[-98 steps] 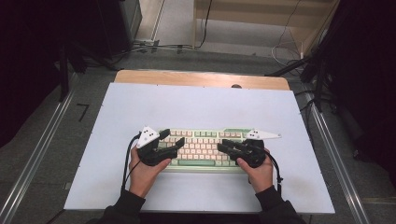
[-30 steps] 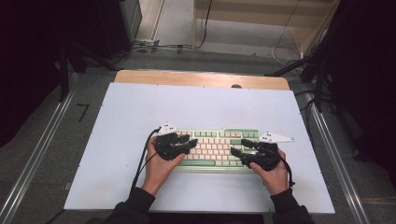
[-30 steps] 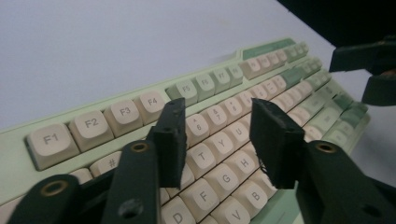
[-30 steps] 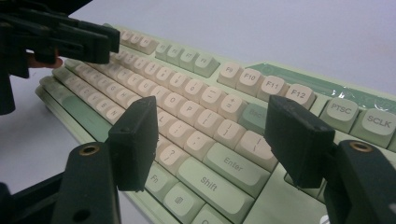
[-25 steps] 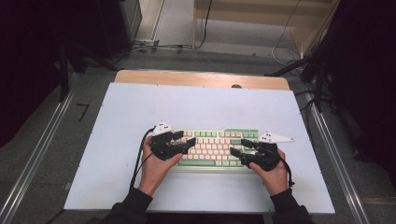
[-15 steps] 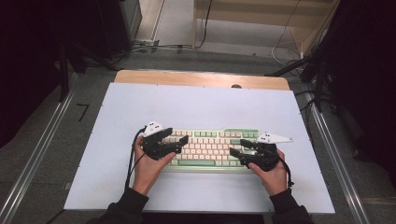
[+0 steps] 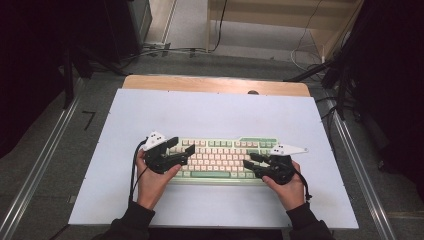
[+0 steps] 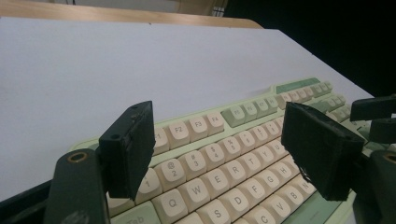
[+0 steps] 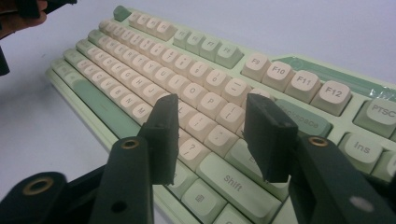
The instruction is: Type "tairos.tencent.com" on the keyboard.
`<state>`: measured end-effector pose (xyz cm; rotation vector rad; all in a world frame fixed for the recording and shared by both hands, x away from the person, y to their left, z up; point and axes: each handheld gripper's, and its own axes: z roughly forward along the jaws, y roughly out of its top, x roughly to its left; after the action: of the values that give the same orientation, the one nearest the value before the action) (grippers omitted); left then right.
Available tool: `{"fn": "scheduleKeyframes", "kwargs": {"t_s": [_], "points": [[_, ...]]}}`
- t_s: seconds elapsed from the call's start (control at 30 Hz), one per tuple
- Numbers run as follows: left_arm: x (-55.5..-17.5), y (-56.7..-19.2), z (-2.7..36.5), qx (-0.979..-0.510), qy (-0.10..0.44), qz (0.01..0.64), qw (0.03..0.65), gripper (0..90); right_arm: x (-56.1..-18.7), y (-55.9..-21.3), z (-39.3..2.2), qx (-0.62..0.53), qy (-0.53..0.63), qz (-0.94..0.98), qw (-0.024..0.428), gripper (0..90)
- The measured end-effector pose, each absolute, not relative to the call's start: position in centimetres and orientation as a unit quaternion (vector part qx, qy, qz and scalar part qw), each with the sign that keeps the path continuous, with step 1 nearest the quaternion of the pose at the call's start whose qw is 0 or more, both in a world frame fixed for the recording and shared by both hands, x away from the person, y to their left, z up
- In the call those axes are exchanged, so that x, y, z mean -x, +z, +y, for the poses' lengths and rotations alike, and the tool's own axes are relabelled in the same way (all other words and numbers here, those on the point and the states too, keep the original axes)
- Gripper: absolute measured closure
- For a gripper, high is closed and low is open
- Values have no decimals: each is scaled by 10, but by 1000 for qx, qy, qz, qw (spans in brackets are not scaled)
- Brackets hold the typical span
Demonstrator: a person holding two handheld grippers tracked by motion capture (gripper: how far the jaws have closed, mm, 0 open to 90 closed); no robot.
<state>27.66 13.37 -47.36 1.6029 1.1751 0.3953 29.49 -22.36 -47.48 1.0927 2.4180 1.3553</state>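
Observation:
A pale green keyboard (image 7: pixel 225 157) with cream keys lies flat near the front of the white table. My left gripper (image 7: pixel 183 145) hovers over its left end, open; its jaws have just been opening. In the left gripper view the jaws stand wide above the number and QWERTY rows (image 8: pixel 219 154), with nothing between them. My right gripper (image 7: pixel 249 160) sits over the keyboard's right part. Its jaws have just been closing and stand partly open above the keys near Shift (image 9: pixel 231 179), gripping nothing.
The white tabletop (image 7: pixel 210 112) spreads behind and beside the keyboard. A wooden strip (image 7: pixel 215 84) borders its far edge. Metal rails (image 7: pixel 45 165) run along both sides, and cables (image 7: pixel 165 50) lie on the floor beyond.
My left gripper has slid left toward the keyboard's left end and its jaws have spread. The right gripper has stayed put while its jaws narrowed.

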Motion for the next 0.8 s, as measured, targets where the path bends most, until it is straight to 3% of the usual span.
{"fn": "scheduleKeyframes", "kwargs": {"t_s": [0.47,0.8], "points": [[-270,-478,152,-659,160,510,530,259,-292,-474,-210,-346,447,821,83,875],[-269,-481,150,-656,155,513,532,262,-292,-475,-197,-335,444,828,75,878]]}}
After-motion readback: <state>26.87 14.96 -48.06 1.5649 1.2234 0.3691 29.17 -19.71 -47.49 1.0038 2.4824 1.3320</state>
